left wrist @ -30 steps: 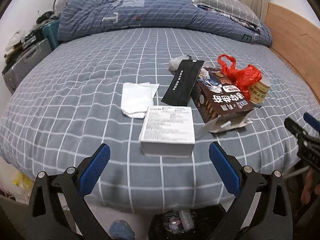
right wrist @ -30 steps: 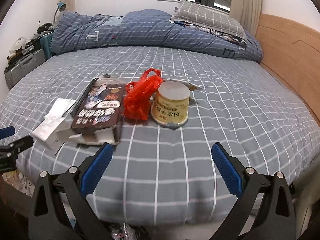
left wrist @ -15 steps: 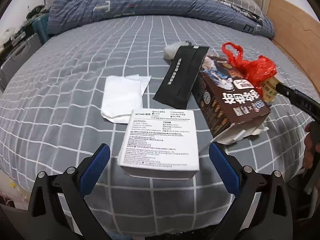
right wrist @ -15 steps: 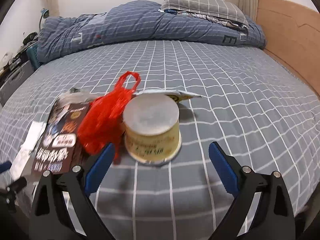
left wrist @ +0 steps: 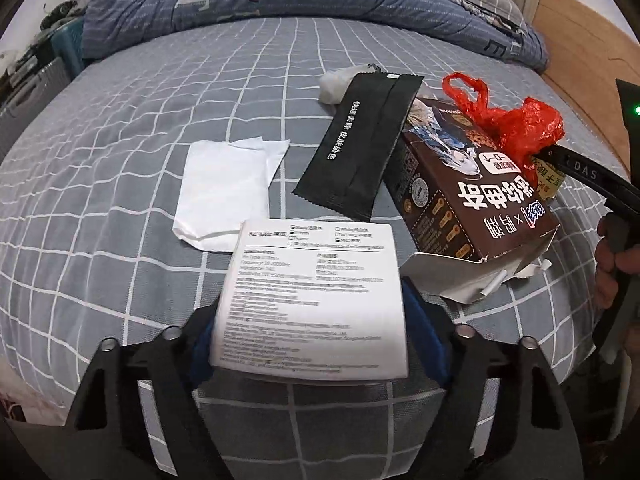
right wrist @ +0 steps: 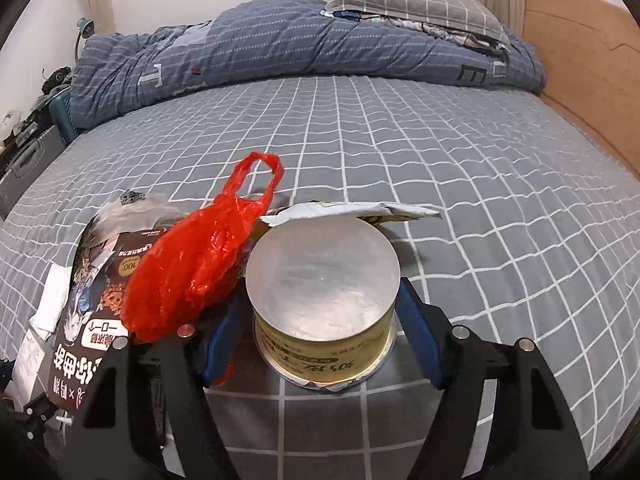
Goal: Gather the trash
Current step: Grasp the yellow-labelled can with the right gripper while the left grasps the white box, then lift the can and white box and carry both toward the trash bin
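My left gripper (left wrist: 308, 320) is closing on a white printed box (left wrist: 312, 280) at the near edge of the bed, and its blue pads (left wrist: 424, 336) meet the box's two sides. My right gripper (right wrist: 320, 312) is closing around a squat yellow can (right wrist: 324, 280) with a silver top, one pad against each side. A red plastic bag (right wrist: 192, 268) leans on the can's left and brushes the left pad. Left of the bag lies a torn brown snack box (left wrist: 460, 184). A black wrapper (left wrist: 360, 144) and a white tissue (left wrist: 224, 188) lie beyond the white box.
The grey checked bed (right wrist: 440, 168) stretches away, with a rolled blue duvet (right wrist: 280, 48) and a pillow at its far end. A wooden headboard (right wrist: 580, 60) runs along the right. A crumpled white wad (left wrist: 334, 84) sits behind the wrapper. Cases stand on the floor at left.
Both grippers moved forward and down onto the bed and narrowed. The white box now sits between the left pads and the can between the right pads; before, both stood wide with nothing between them.
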